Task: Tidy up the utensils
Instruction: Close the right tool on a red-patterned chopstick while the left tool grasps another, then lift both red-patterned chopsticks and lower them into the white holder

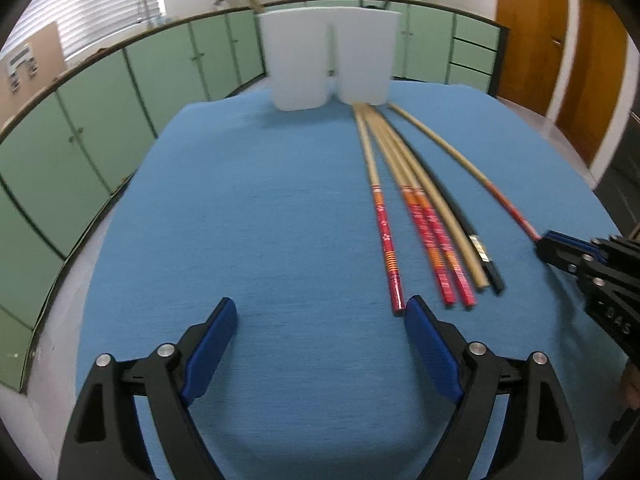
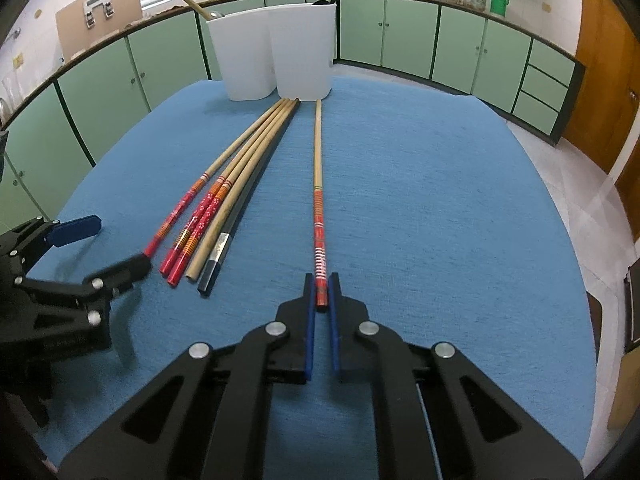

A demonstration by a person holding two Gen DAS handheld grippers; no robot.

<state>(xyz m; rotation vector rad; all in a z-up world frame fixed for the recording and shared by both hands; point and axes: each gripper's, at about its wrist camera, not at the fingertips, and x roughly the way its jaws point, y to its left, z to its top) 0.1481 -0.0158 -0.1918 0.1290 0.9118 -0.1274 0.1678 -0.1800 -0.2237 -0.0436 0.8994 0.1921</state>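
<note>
Step in hand: picking one chopstick to stow. Right tongs [image 2: 322, 294] clamped on the red end of a lone chopstick [image 2: 318, 168], which lies flat on the blue bench [image 2: 440, 200], tip toward 12 o'clock just short of the white twin-cup holder [image 2: 280, 52]. Left tongs [image 1: 320, 316] spread wide, empty, hovering over cloth; bundle of five chopsticks [image 1: 404, 184] at their 1 o'clock. Next move likely: lift, tilt upright, drop into a cup. Right view shows the grip itself and utensil handles sticking out of the holder; left view catches the right tongs only from the side, at its 3 o'clock edge
</note>
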